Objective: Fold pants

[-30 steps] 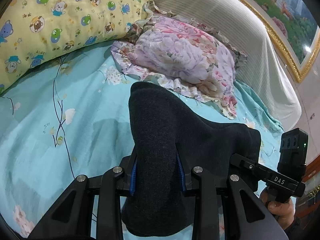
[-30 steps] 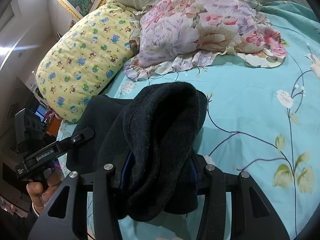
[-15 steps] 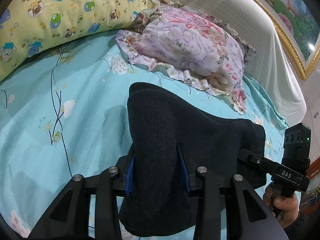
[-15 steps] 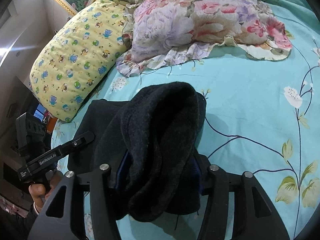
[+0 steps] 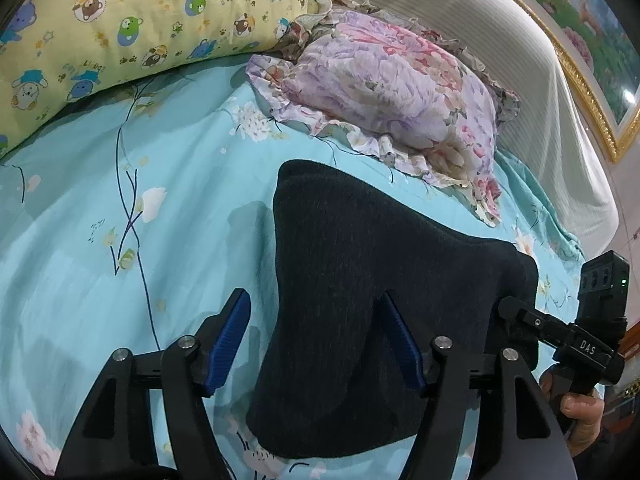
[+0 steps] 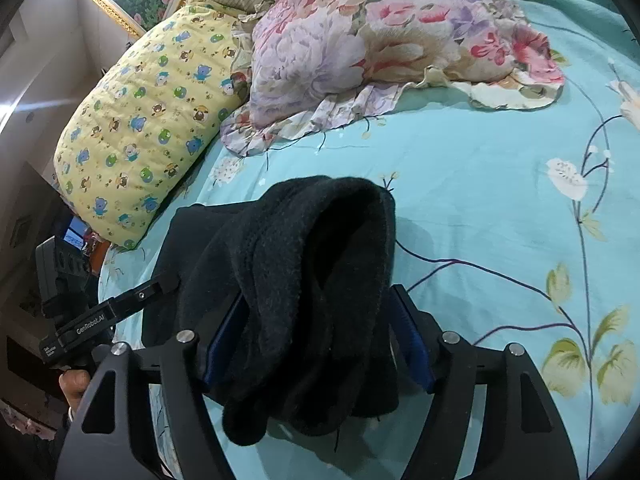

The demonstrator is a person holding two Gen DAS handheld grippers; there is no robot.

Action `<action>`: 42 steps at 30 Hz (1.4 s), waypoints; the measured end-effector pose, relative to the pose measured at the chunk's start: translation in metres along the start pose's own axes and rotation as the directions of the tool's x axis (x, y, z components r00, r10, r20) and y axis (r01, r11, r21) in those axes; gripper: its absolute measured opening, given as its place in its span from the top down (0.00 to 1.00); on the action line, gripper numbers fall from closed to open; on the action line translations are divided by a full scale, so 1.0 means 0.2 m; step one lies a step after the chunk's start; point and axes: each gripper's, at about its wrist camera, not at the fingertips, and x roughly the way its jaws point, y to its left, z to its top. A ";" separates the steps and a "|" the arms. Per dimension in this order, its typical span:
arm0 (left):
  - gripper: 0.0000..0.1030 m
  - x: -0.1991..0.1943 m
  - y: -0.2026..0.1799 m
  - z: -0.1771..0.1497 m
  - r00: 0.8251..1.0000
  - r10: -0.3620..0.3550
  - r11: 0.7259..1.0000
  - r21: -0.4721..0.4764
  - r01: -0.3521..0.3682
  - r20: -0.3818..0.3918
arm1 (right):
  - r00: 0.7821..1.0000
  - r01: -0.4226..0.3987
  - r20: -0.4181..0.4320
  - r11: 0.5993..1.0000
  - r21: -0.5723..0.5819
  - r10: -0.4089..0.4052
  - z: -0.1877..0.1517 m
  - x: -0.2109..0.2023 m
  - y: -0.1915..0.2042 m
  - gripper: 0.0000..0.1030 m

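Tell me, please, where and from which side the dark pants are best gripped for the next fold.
Probably the rounded far edge of the dark pants, one corner per claw. It humps up off the bedsheet, so a finger could slide under from the pillow side. The left claw and right claw have just been opening around the near folds.

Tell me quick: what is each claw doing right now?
Left claw: open, jaws just widened; the pants sit between them, left pad clear of the cloth.
Right claw: open, jaws just widened, pants bunched loosely between them.
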 end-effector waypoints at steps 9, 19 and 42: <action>0.27 -0.06 -0.03 -0.06 1.000 0.009 1.000 0.025 -0.009 0.010 | 0.998 0.040 0.044 0.999 0.002 -0.040 -0.05 -0.09 0.01 0.18; 0.25 -0.14 -0.05 -0.14 0.999 0.020 0.999 0.047 -0.022 0.028 | 0.995 0.075 0.074 0.996 -0.044 -0.072 -0.14 -0.17 0.08 0.16; 0.21 -0.29 -0.12 -0.38 0.995 0.068 0.988 0.135 -0.078 0.079 | 0.968 0.186 0.211 0.957 -0.224 -0.138 -0.41 -0.31 0.33 0.11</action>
